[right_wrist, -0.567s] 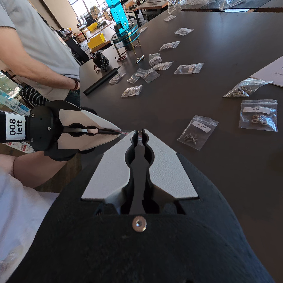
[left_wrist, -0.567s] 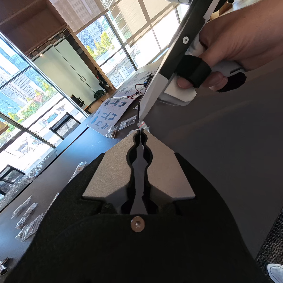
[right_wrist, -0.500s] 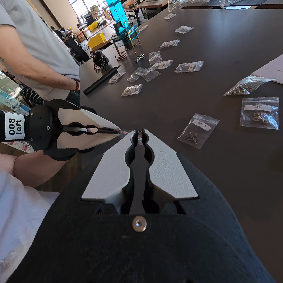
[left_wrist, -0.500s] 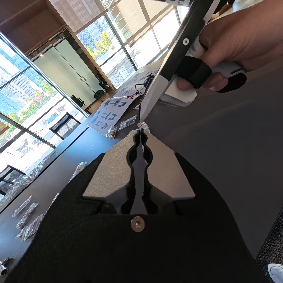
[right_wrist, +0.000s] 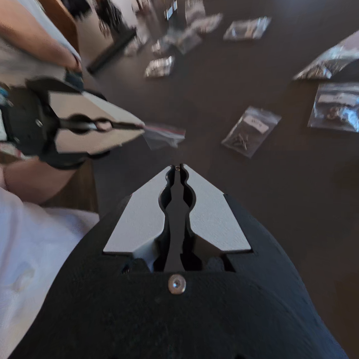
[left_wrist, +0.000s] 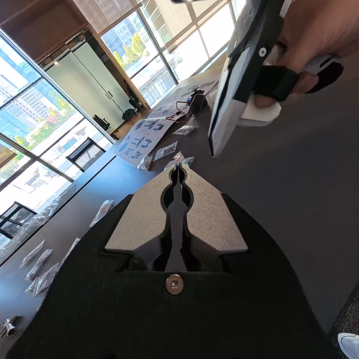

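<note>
Clamped shut on one edge of a clear zip bag [right_wrist: 165,135] in the left gripper [right_wrist: 142,128], red-striped mouth running straight out from its tips. Pinched closed on a tiny ring [right_wrist: 177,168] in the right gripper [right_wrist: 177,166], just short of the bag's free end and apart from it. Too blurred to read on the white stickers of the labelled bags [right_wrist: 250,130] lying off to the right.

far bags [right_wrist: 184,37] blurred, contents perhaps hardware

Each tool [left_wrist: 178,168] [right_wrist: 177,167] has two pale grey wedge-shaped fingers [right_wrist: 139,219] with scalloped black inner edges, a matte black body and one silver hex screw [left_wrist: 174,287]. Black straps [left_wrist: 275,85] loop the trigger fingers.
</note>
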`<act>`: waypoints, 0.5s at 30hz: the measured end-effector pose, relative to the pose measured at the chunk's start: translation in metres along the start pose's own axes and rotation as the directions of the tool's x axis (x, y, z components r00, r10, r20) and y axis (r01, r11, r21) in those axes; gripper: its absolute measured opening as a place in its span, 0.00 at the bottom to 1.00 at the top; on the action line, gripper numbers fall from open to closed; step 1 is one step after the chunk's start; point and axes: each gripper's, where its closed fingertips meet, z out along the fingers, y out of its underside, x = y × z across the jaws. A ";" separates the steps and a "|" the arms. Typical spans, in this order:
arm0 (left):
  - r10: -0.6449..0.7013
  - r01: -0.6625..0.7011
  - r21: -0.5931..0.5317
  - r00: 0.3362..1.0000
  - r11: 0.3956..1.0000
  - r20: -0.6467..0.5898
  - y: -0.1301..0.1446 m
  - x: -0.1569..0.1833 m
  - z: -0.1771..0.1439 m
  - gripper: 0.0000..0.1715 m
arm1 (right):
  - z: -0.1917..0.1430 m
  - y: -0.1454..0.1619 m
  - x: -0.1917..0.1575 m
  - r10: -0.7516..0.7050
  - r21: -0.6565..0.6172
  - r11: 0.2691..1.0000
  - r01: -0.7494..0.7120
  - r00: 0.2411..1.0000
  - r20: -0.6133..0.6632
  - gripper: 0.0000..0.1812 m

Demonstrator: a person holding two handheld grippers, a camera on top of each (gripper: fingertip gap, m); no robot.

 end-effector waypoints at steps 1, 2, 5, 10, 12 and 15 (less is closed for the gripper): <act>0.004 -0.004 -0.002 1.000 1.000 0.002 0.001 -0.001 0.000 0.00 | 0.001 0.010 0.004 -0.019 -0.073 0.997 0.018 1.000 -0.018 0.02; 0.012 -0.012 -0.005 1.000 1.000 0.004 0.001 -0.001 -0.001 0.00 | 0.002 0.017 0.008 -0.053 -0.126 0.991 0.048 0.998 -0.041 0.02; 0.044 -0.044 -0.019 0.999 0.999 0.015 0.005 -0.002 -0.003 0.00 | 0.006 0.032 0.012 -0.147 -0.249 0.961 0.124 0.986 -0.075 0.02; 0.093 -0.091 -0.038 0.995 0.995 0.038 0.011 -0.006 -0.008 0.00 | 0.009 0.036 0.011 -0.153 -0.267 0.955 0.128 0.985 -0.076 0.09; 0.152 -0.148 -0.058 0.986 0.987 0.068 0.013 -0.008 -0.009 0.00 | 0.004 0.025 0.006 -0.098 -0.203 0.976 0.083 0.993 -0.061 0.10; 0.261 -0.253 -0.086 0.961 0.964 0.096 0.011 -0.006 -0.006 0.00 | -0.004 -0.012 -0.018 0.146 -0.015 0.989 -0.145 0.986 0.077 0.07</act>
